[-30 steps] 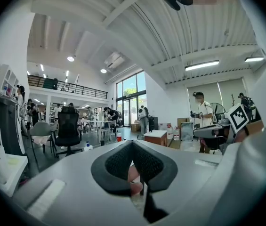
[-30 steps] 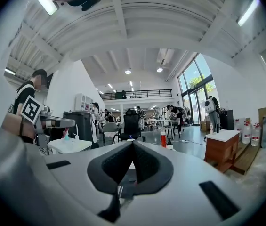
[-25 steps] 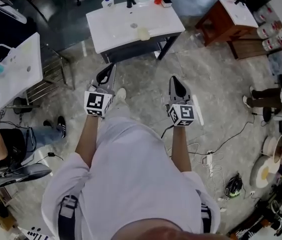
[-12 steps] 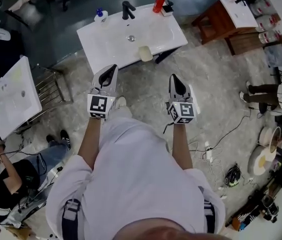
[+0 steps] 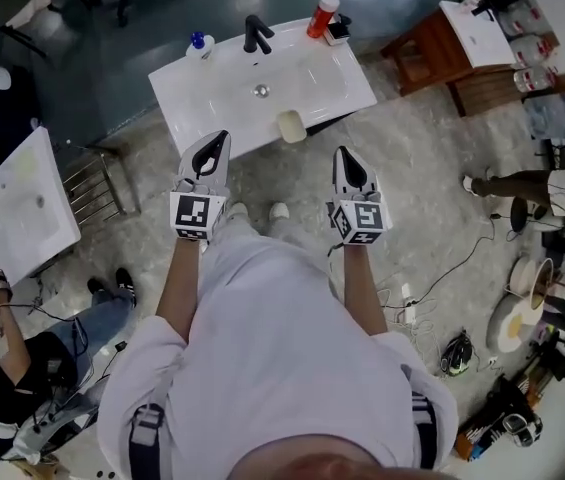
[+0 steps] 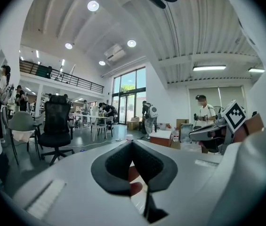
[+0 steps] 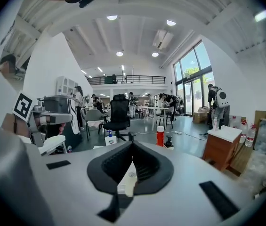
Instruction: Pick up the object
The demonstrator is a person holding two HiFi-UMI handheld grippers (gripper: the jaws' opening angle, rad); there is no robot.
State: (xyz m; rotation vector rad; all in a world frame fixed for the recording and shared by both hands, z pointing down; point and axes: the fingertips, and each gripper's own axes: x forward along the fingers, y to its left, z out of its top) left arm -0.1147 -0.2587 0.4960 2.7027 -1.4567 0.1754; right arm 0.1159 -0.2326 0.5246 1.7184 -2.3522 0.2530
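Right gripper (image 7: 132,144): black ribbed pads closed tip to tip, nothing clamped between them. Left gripper (image 6: 132,143): same, pads met at the tips, no object held. A reddish blur shows through the slot behind its tips; not identifiable. Head view: both grippers are held out side by side in front of the person over the grey mottled floor (image 5: 412,168). They point toward 12 o'clock, apart from each other and short of the white rectangular ceramic basin (image 5: 212,88) on its dark stand. Pale yellow rounded bar (image 5: 290,125) lies on the basin's near rim, toward its 5 o'clock corner. It is at about 2 o'clock from the left tips and 10 o'clock from the right tips, touched by neither. Far rim: black tap (image 5: 255,34) at 12 o'clock. Red bottle with white cap (image 5: 319,16) at the 1 o'clock corner, small black item (image 5: 337,30) just beside it. Small white bottle with blue cap (image 5: 198,45) at the 11 o'clock corner. Which of these the task means is not shown; the bar is nearest the grippers. Brown wooden cabinet with white top (image 5: 424,56) stands at 2 o'clock of the basin, well apart. Second white basin (image 5: 22,203) at 9 o'clock of the left gripper. Cables (image 5: 442,273) trail over the floor at 4 o'clock of the right gripper.
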